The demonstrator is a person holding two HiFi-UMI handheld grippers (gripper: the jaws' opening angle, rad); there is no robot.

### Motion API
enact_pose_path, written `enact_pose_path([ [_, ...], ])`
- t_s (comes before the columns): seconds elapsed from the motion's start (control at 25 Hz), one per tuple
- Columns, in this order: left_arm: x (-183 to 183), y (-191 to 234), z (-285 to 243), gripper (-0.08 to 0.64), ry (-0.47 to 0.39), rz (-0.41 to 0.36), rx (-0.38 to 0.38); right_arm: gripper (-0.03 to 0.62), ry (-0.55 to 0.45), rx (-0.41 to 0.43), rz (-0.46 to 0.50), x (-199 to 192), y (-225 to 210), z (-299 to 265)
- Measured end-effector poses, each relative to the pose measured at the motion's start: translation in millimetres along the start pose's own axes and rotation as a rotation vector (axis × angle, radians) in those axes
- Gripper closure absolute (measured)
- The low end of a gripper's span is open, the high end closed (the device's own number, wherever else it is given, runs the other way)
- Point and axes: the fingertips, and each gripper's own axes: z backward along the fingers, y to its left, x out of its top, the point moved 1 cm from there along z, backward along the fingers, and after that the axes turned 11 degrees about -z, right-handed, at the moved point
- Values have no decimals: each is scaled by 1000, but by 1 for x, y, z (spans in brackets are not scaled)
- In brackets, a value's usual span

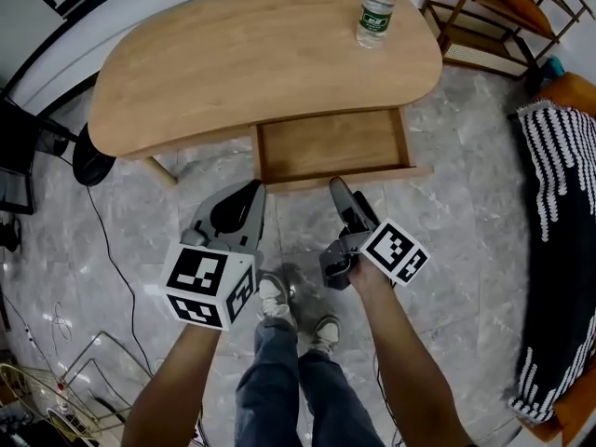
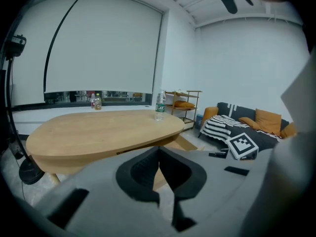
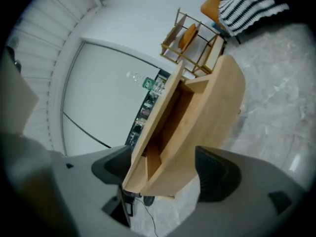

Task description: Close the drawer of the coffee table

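My right gripper (image 1: 341,194) stands wide open and empty before the open drawer (image 1: 331,145); my left gripper (image 1: 250,194) is closed on nothing.

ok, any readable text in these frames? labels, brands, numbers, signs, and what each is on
Nothing can be read in any view.
Water bottle on the coffee table: green label with white print, too small to read.
Two small bottles beyond the table, left gripper view: labels too blurred to read.
Marker cubes: black-and-white square patterns only, no letters or digits.
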Motion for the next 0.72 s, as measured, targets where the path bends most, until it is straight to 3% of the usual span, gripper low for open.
enact_pose_path([
  [0.28,-12,4,-7,552,1,-27,-27,199,-93,5,-223,1,-36,-27],
  [0.44,-9,4,-12,554,-19,-37,-37,208,-131,45,-266,6,-43,-31],
  [0.72,-13,6,-20,554,-28,-37,-42,313,-138,24,-240,7,-54,-34],
])
